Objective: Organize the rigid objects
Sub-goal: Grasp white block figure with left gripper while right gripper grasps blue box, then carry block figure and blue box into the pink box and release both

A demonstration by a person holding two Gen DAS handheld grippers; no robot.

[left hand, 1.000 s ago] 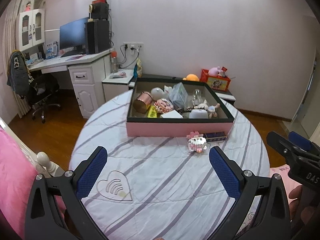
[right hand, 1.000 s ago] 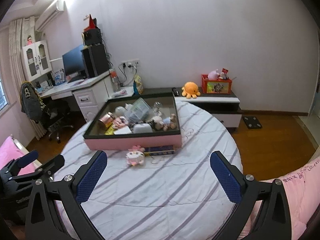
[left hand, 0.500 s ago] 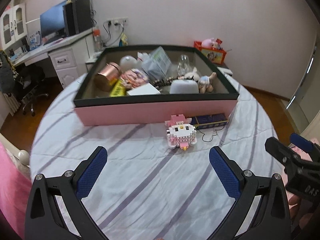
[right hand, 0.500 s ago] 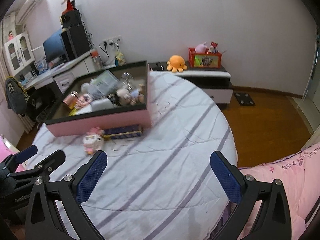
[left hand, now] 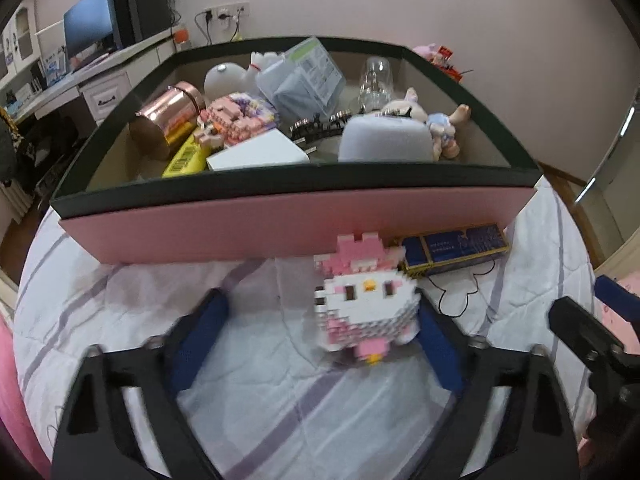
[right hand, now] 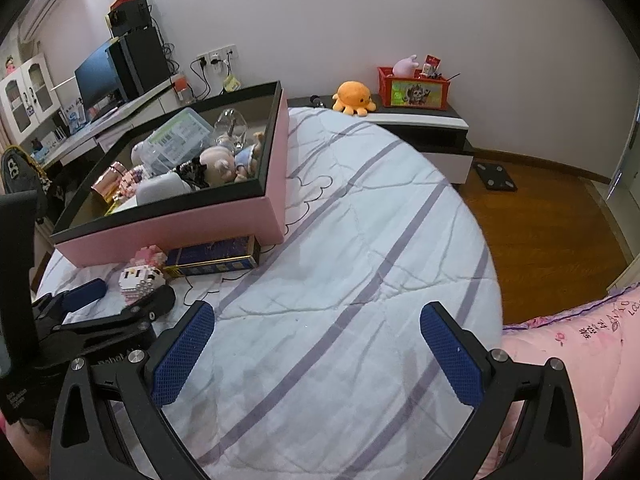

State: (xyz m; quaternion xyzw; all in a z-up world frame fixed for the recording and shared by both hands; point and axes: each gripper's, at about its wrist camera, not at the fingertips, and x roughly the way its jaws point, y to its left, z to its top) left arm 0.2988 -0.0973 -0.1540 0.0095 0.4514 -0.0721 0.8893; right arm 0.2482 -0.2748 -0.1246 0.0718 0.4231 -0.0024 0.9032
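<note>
Left wrist | pink-white brick cat figure point(left hand: 366, 304), upright on bedspread | left hand-held gripper point(left hand: 320, 320) closing around it, ungripped

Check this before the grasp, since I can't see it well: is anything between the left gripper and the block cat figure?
Nothing visible. The block cat figure already sits between the closing left gripper fingers, off-centre, close against one of them.

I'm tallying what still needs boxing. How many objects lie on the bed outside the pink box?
2: a block-built cat figure between the closing left gripper's fingers, and a blue flat box against the pink box's front wall. Others may be hidden.
</note>
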